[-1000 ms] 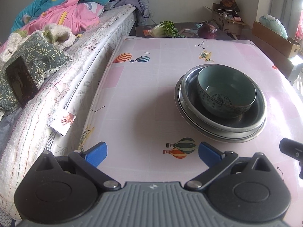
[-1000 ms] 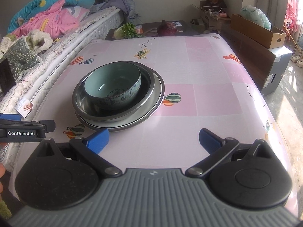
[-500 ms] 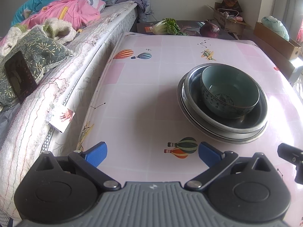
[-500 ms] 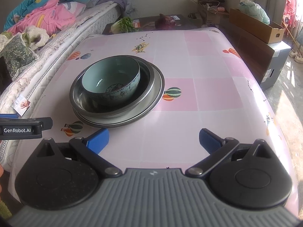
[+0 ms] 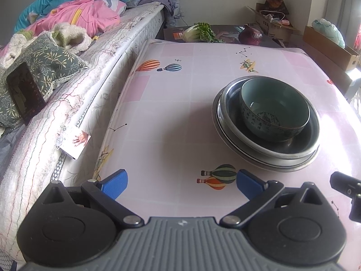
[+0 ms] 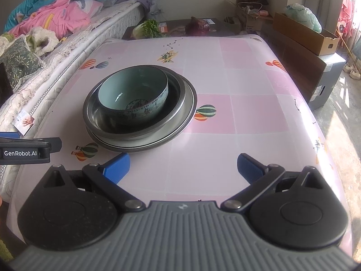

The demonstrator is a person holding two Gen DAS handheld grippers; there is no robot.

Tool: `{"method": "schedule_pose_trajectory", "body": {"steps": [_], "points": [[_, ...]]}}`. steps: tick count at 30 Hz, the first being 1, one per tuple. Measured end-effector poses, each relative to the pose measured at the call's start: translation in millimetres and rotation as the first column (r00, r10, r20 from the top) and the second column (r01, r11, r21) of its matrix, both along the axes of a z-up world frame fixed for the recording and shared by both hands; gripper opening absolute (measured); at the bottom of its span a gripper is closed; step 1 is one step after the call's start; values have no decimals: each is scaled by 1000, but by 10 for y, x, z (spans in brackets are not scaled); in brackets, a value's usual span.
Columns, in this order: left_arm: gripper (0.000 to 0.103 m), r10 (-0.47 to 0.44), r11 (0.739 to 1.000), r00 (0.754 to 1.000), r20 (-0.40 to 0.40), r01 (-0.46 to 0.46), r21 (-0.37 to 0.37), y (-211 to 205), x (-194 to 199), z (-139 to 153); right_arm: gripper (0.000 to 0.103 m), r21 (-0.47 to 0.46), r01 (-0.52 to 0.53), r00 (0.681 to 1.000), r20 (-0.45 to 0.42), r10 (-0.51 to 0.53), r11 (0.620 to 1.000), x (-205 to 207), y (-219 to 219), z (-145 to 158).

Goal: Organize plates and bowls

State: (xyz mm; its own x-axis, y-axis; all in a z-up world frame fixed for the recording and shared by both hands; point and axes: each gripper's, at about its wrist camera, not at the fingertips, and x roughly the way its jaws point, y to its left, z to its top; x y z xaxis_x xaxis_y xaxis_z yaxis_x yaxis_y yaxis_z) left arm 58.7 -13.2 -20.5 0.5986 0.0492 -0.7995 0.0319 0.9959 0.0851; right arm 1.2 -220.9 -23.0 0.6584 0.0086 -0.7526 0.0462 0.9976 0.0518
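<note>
Both tongs eased closer to stack — celadon bowl (image 6: 133, 94) nested in steel plates (image 6: 180, 117); tongs wide, empty.

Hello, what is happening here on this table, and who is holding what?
A person holds two grippers over a pink table. Both the left gripper and the right gripper are open and hold nothing. The dishes are already stacked: a green bowl sits inside a steel bowl, which rests on a steel plate. Neither gripper touches the stack.
</note>
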Motion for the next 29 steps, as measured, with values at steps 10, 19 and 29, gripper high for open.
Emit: {"method": "schedule_pose_trajectory", "body": {"steps": [10, 19, 29], "points": [[103, -3, 1000, 1000, -2, 3, -3, -15, -8, 3, 102, 0, 1, 1000, 1, -1, 1000, -4, -3, -2], [103, -5, 1000, 1000, -4, 5, -4, -15, -8, -3, 102, 3, 1, 1000, 1, -1, 1000, -6, -2, -3], [103, -6, 1000, 1000, -10, 6, -7, -15, -7, -23, 102, 3, 2, 1000, 0, -2, 1000, -5, -2, -2]]}}
